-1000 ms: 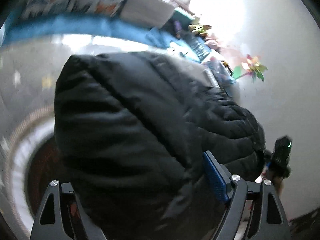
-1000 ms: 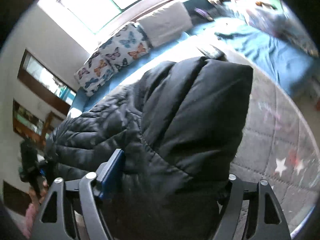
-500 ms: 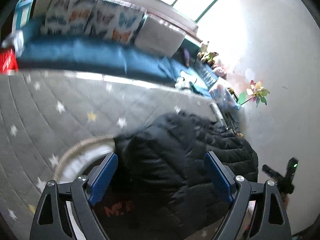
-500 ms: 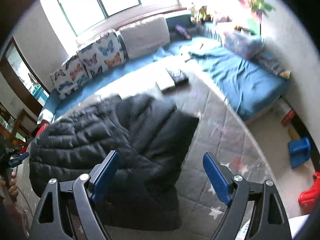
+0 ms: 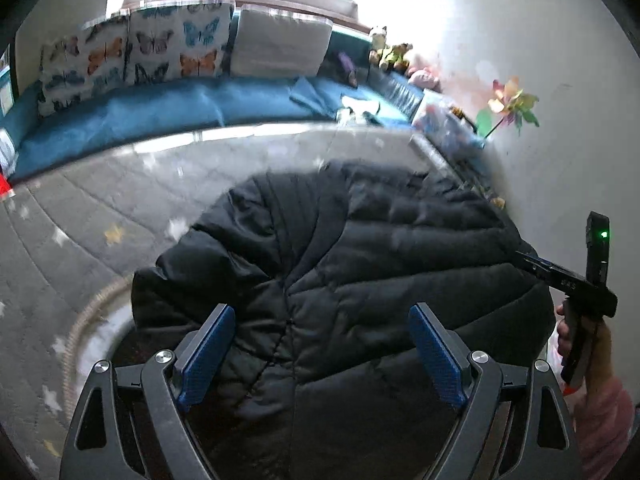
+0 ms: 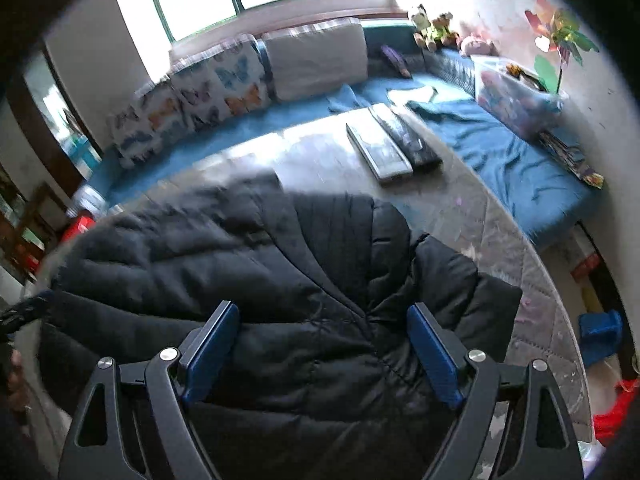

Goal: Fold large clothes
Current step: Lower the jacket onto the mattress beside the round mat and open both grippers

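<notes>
Tongs on both sides, left (image 5: 320,354) and right (image 6: 322,352), stand spread and empty above the jacket (image 5: 340,280), which lies bunched on the grey mat (image 5: 100,208). Each should probably pinch an outer hem before folding. Beyond the jacket, only the right view shows two flat cases (image 6: 394,144); the left shows the right hand (image 5: 572,332).

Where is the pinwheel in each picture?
Left wrist: the pinwheel sits at the upper right, against the white wall.
Right wrist: the pinwheel is in the top right corner, above the blue bed.
Shared landmark: the plain white pillow under the window.
</notes>
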The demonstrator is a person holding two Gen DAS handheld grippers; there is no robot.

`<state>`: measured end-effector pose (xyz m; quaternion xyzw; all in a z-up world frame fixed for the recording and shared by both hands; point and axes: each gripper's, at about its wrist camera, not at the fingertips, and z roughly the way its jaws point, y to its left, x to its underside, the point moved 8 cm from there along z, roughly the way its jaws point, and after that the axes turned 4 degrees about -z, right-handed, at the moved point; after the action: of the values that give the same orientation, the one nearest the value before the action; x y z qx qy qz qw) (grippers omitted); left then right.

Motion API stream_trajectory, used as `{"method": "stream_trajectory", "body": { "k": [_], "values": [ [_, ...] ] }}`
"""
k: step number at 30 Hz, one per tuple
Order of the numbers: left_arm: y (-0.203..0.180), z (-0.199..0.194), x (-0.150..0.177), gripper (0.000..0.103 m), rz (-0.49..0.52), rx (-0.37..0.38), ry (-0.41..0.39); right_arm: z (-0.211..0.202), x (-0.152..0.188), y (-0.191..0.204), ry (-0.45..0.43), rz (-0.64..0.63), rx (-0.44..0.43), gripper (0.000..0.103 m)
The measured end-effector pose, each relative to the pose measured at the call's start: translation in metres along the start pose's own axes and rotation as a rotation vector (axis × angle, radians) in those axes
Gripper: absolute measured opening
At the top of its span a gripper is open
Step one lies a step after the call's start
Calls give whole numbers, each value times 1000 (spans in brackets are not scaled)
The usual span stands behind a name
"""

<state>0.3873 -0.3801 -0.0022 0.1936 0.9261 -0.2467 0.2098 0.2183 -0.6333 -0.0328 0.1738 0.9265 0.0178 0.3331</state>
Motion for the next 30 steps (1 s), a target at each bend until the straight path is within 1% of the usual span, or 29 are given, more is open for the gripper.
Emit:
{"method": "stream_trajectory", "body": {
  "k": [1,3,7,10,12,14,17,20,25,27,30],
  "values": [
    [3,9,3,94,-6,3,13,4,3,-1,0,5,-5,97],
    [4,18,8,94,2,-15,13,0,2,0,-11,-9,5,98],
    [-6,10,14,95,64,-78,-3,-22,3,8,-15,-50,65,97],
    [-18,-11,23,95,114,-114,-49,-49,8,19,-53,-60,65,97],
    [-25,-27,33,95,134,-130,-64,-66,15,29,-72,-81,58,97],
    [-33,-43,44,95,159,-143,-79,-84,26,43,-88,-121,53,97],
    [-41,-71,64,95,213,-195,-121,-108,42,62,-119,-181,72,97],
    [-44,-94,89,97,222,-218,-140,-128,60,79,-145,-213,78,97],
    [-45,-133,130,97,237,-255,-174,-150,91,104,-188,-244,89,97],
    [-44,-145,150,97,234,-265,-175,-156,105,114,-205,-263,116,97],
    [-41,-159,174,97,226,-276,-170,-161,123,130,-219,-275,118,97]
  ]
}}
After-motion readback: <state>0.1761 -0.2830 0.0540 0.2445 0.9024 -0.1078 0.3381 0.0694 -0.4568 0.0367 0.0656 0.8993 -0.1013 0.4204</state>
